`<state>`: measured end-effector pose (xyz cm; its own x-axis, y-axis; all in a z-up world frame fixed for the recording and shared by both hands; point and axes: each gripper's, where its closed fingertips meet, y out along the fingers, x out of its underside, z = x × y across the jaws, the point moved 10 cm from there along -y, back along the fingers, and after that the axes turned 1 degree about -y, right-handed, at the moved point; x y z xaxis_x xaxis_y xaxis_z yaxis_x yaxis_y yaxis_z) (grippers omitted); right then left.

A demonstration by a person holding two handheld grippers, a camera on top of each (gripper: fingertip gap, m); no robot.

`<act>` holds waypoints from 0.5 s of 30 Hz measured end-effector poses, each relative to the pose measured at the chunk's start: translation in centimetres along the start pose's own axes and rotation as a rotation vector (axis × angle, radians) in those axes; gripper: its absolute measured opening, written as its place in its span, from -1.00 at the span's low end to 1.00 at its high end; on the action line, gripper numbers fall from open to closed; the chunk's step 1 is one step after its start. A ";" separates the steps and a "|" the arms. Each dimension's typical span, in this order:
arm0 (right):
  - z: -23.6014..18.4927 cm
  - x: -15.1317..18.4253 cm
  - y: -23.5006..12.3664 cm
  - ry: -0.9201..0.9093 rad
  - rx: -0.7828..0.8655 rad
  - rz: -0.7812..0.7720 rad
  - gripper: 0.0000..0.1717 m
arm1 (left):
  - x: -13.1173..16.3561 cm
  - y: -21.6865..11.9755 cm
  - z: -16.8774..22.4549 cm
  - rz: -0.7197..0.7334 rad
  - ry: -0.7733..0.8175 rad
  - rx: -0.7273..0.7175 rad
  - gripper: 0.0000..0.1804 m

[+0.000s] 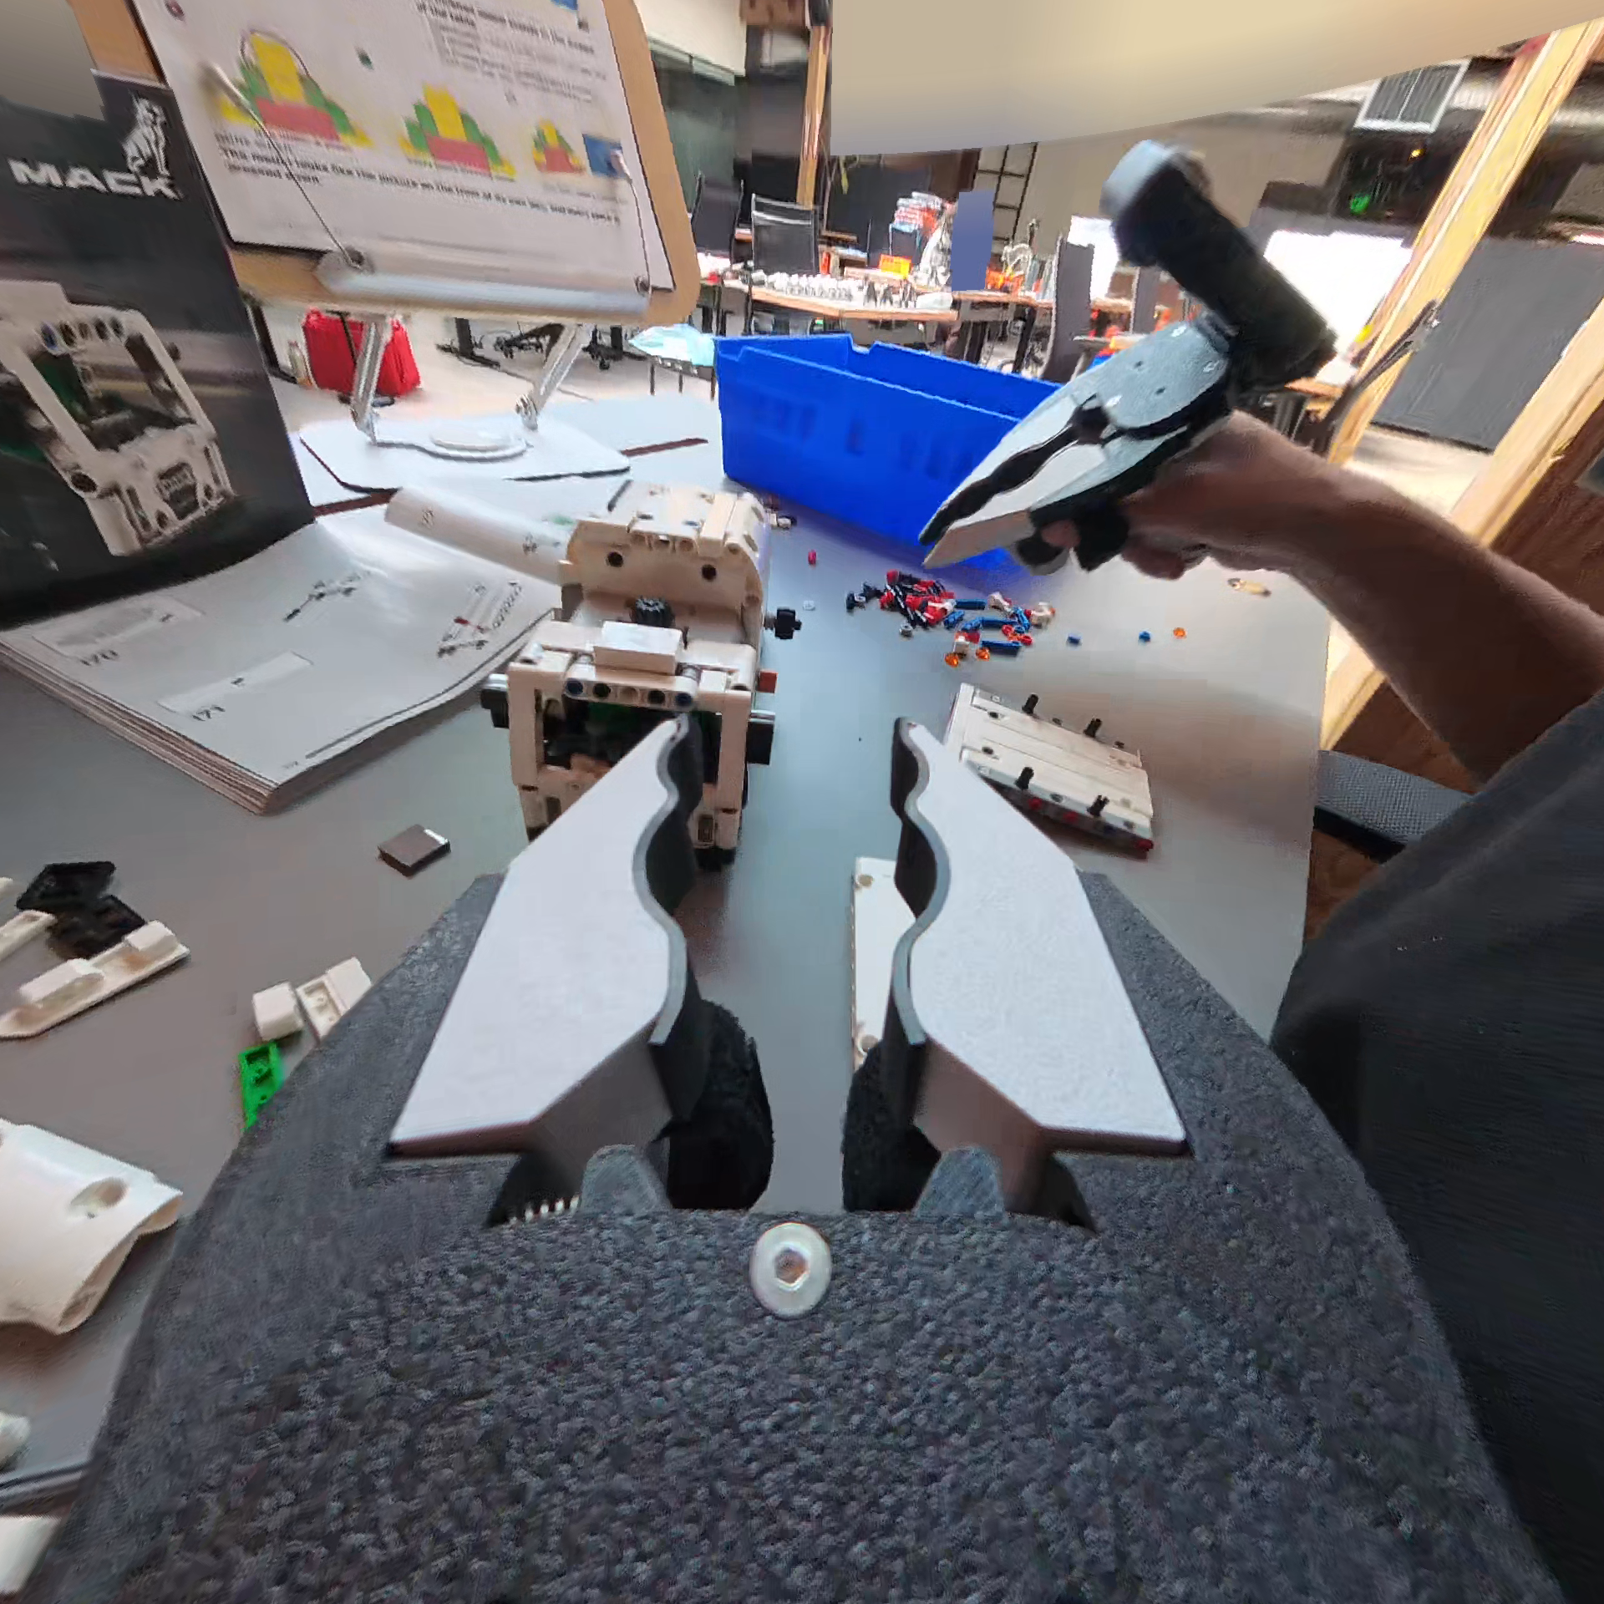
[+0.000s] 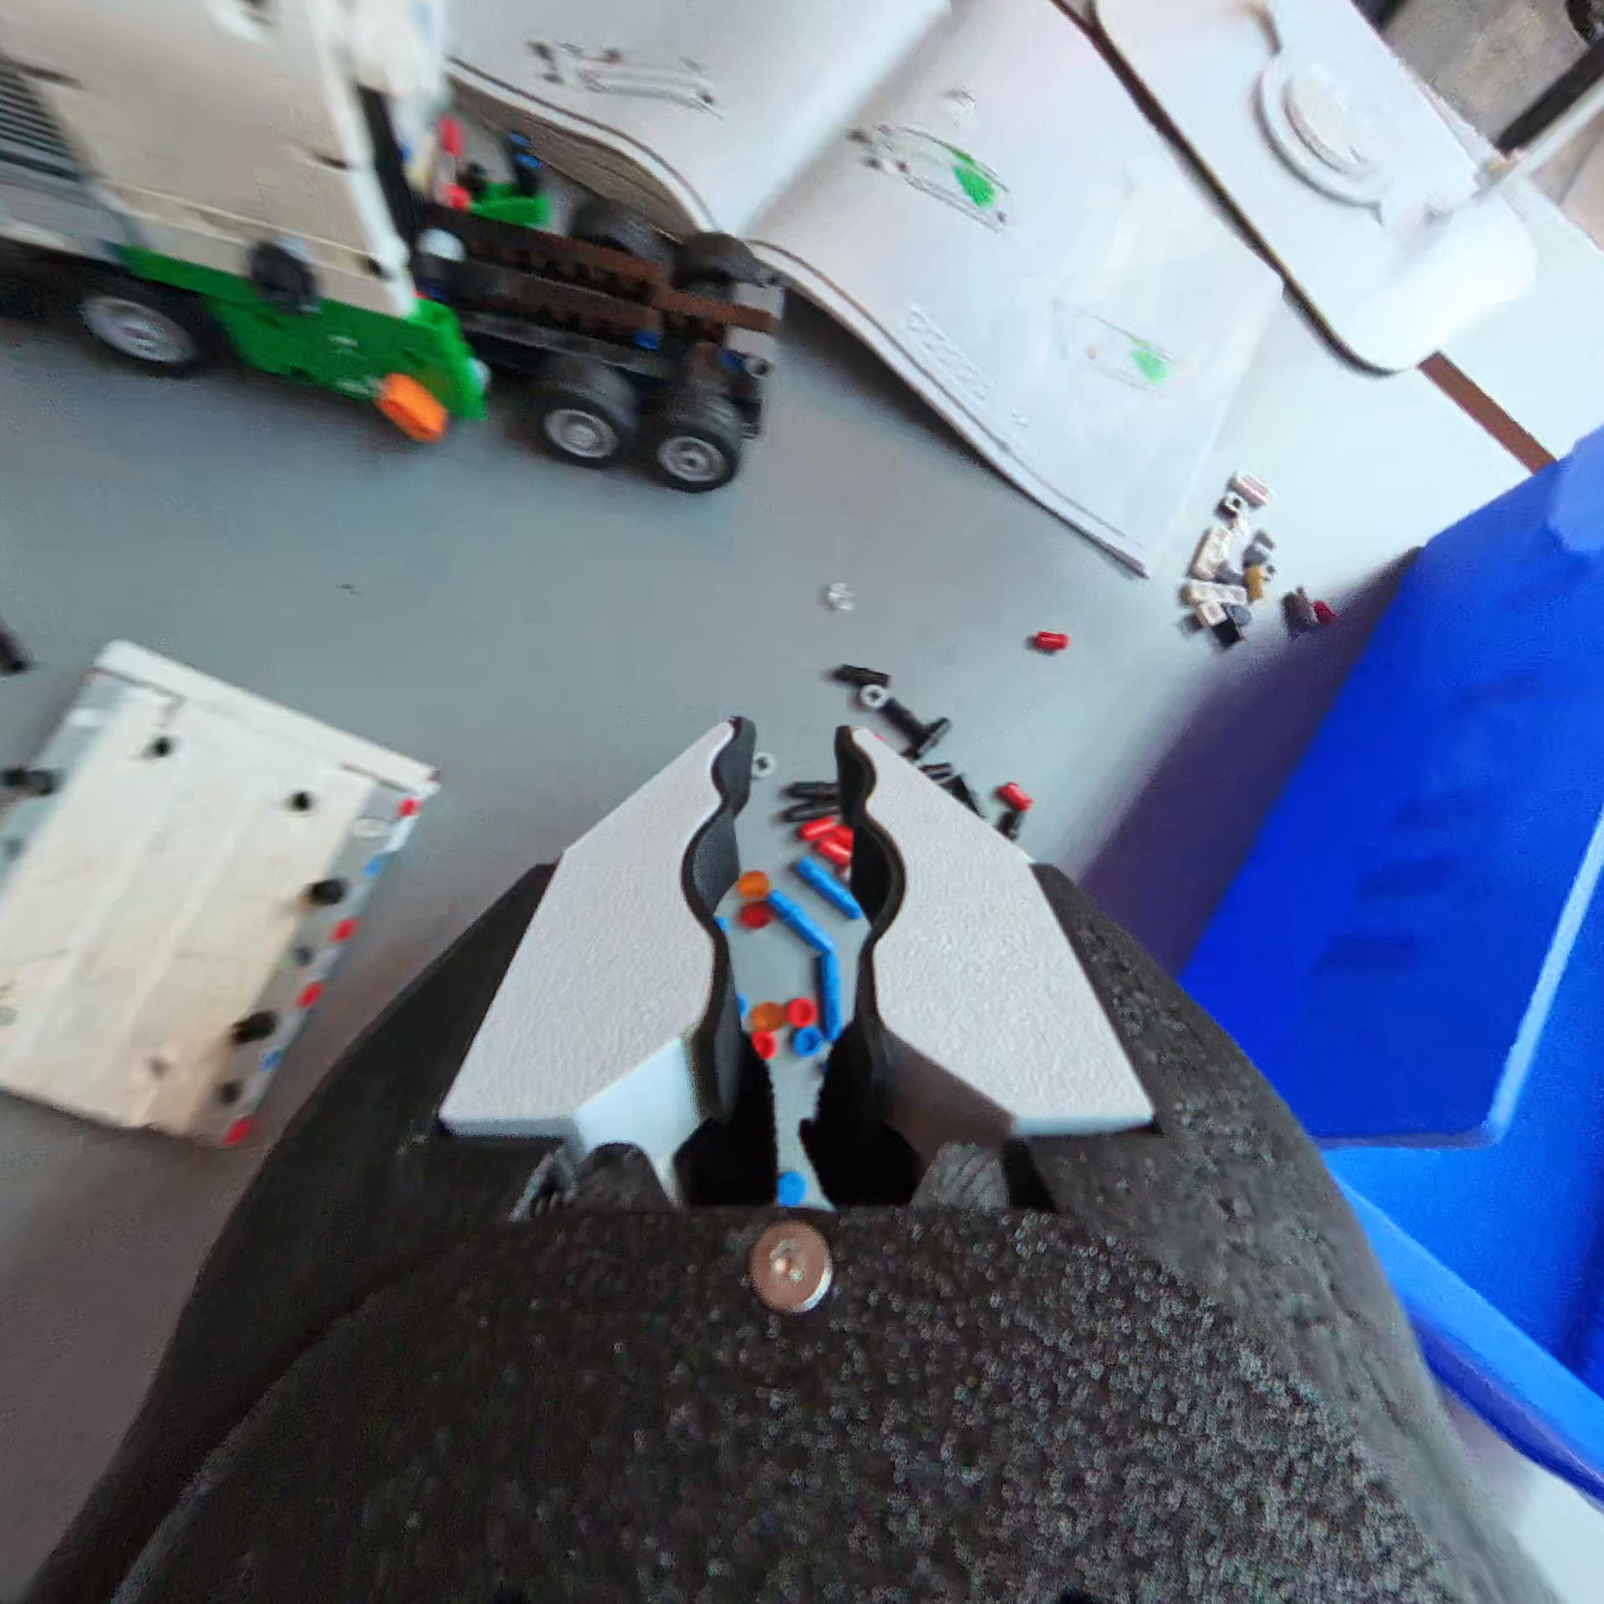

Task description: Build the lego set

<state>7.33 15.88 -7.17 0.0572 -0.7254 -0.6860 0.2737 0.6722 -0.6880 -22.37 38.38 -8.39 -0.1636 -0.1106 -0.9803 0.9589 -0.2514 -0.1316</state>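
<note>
Many small bricks [image 1: 955, 612] litter grey table [image 1: 260, 885], workshop behind.

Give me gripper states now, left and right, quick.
Left gripper: open, nothing between the fingers, beside the white brick truck.
Right gripper: open, holding nothing, above the scattered small pins.

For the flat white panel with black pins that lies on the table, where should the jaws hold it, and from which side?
The white panel lies flat on the grey table, so probably take it across its thin edge, coming in low from the bare-table side. Grip between the black pins, which stand up along one edge and could block the jaws.
</note>
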 end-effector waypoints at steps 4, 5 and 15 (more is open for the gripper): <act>2.6 0.2 3.7 0.024 -0.031 -0.021 -0.74 | 0.0 0.4 -0.2 -0.013 -0.002 0.027 -0.54; 2.9 0.2 4.4 0.029 -0.045 -0.045 -0.72 | 0.1 0.5 -0.1 -0.024 0.002 0.029 -0.54; 3.0 0.6 6.5 0.045 -0.141 -0.064 -0.83 | 0.2 0.9 -0.1 -0.060 -0.004 0.071 -0.55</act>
<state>12.02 19.38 -11.33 0.0003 -0.7622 -0.6473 0.1374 0.6412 -0.7550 -21.53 38.21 -8.75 -0.2216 -0.0971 -0.9703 0.9286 -0.3248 -0.1796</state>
